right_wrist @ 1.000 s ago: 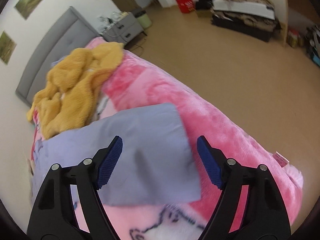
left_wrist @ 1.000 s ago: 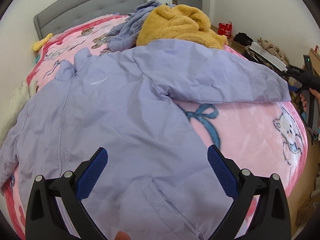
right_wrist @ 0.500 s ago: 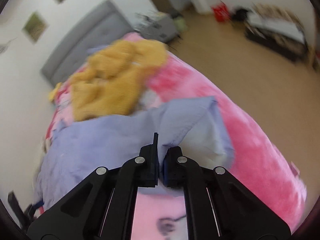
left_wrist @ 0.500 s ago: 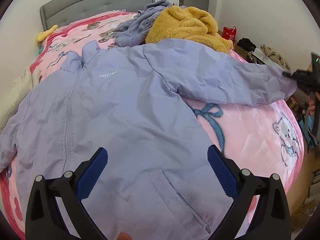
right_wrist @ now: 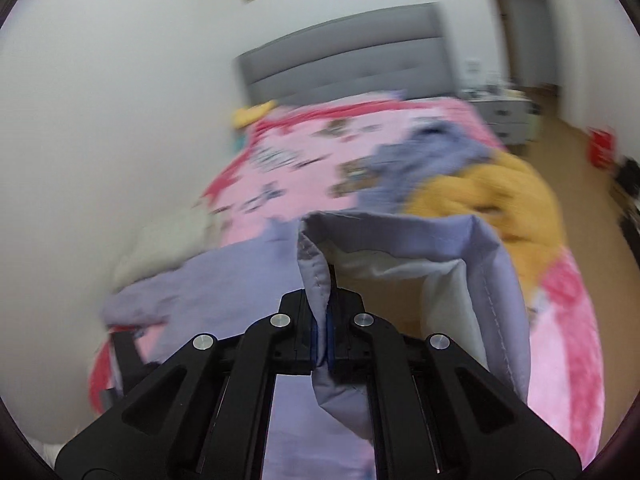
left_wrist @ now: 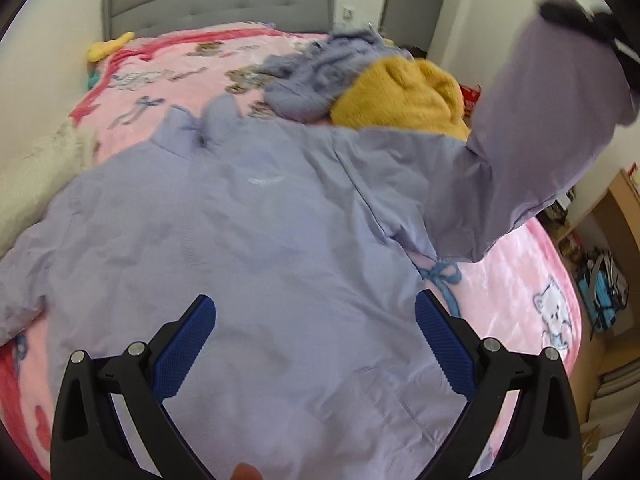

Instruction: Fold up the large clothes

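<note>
A large lilac jacket (left_wrist: 256, 240) lies spread front-up on the pink bed. My left gripper (left_wrist: 316, 344) is open and empty, hovering over the jacket's lower hem. My right gripper (right_wrist: 320, 336) is shut on the cuff of the jacket's right sleeve (right_wrist: 404, 248) and holds it up off the bed, with the white lining showing inside the cuff. In the left wrist view the lifted sleeve (left_wrist: 548, 128) rises at the upper right, with the right gripper (left_wrist: 580, 26) at its end.
The pink blanket (left_wrist: 516, 280) covers the bed. A mustard fleece (left_wrist: 404, 100) and a crumpled lilac garment (left_wrist: 320, 76) are piled beyond the jacket. A grey headboard (left_wrist: 216, 4) is at the back. A cream pillow (left_wrist: 36, 172) lies at the left edge. Floor clutter (left_wrist: 600, 284) lies at the right.
My right gripper closed on the sleeve cuff, lifted it off the bed and swung it up and inward. My left gripper stayed open over the hem.
</note>
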`<state>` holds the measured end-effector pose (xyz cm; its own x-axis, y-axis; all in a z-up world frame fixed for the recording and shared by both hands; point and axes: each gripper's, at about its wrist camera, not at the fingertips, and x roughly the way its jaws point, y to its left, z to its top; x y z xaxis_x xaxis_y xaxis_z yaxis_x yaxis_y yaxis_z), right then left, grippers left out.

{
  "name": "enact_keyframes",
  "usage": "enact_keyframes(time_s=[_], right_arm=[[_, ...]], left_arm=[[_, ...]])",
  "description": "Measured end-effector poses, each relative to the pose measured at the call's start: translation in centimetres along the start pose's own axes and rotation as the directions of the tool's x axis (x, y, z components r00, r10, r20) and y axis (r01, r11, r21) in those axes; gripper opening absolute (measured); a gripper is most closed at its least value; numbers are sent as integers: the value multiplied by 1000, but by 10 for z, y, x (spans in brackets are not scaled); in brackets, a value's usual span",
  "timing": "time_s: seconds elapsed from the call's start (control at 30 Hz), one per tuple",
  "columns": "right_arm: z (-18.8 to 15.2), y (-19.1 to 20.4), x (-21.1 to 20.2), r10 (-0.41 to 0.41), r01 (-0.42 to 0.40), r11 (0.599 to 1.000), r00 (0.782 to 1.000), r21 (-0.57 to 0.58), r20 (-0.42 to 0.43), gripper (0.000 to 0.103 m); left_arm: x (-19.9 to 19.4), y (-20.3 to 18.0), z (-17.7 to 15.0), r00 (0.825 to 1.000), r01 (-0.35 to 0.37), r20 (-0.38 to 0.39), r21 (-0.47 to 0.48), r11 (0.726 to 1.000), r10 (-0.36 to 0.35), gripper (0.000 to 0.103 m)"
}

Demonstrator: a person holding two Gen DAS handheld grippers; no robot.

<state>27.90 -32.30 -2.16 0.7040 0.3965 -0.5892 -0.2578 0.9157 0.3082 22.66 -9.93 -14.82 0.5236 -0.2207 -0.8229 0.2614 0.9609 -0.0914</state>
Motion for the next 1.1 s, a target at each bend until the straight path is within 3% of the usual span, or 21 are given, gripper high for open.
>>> enact_keyframes(time_s=[0.13,0.2,0.3,0.43,0.57,0.67,0.77,0.9,0.97,1.07,1.1], right_arm=[[25,85,29,68,-73,992,997,-100,-49,3],[34,120,51,63,-74,985,995,-153,-79,3],[42,172,89,108,-133,975,984,-179,-141,3],[35,235,157,103,-159,960,966,-232,-237,4],[5,276,256,49,-148,957,929,-249,-367,4],[-31,297,316,-20,-118,951,898,-285,-440,7],[-66,311,364,-72,-116,934,867,-339,-493,7],[-97,334,406,-150,-107,884,856,-455,-494,9],[-108,335,415,-155,-110,878,856,-467,-493,14],[-113,330,417,-79,-171,895,849,-412,-523,39],[-109,329,410,1,-225,901,856,-371,-517,52]], left_arm=[[-52,34,2,997,-59,53,-18,998,60,98],[-72,57,3,992,-106,67,-23,994,107,98],[-94,94,2,991,-95,89,-57,994,100,98],[-113,161,-4,981,-107,146,-138,985,128,98],[-115,224,-24,963,-177,166,-202,963,212,98],[-113,263,-41,955,-238,125,-224,945,270,98],[-106,298,-58,957,-258,64,-246,934,282,98],[-102,321,-72,946,-297,45,-273,915,321,98],[-101,331,-75,945,-294,48,-302,907,323,98],[-102,339,-76,947,-281,63,-317,906,316,98],[-100,338,-73,951,-266,72,-311,913,302,98]])
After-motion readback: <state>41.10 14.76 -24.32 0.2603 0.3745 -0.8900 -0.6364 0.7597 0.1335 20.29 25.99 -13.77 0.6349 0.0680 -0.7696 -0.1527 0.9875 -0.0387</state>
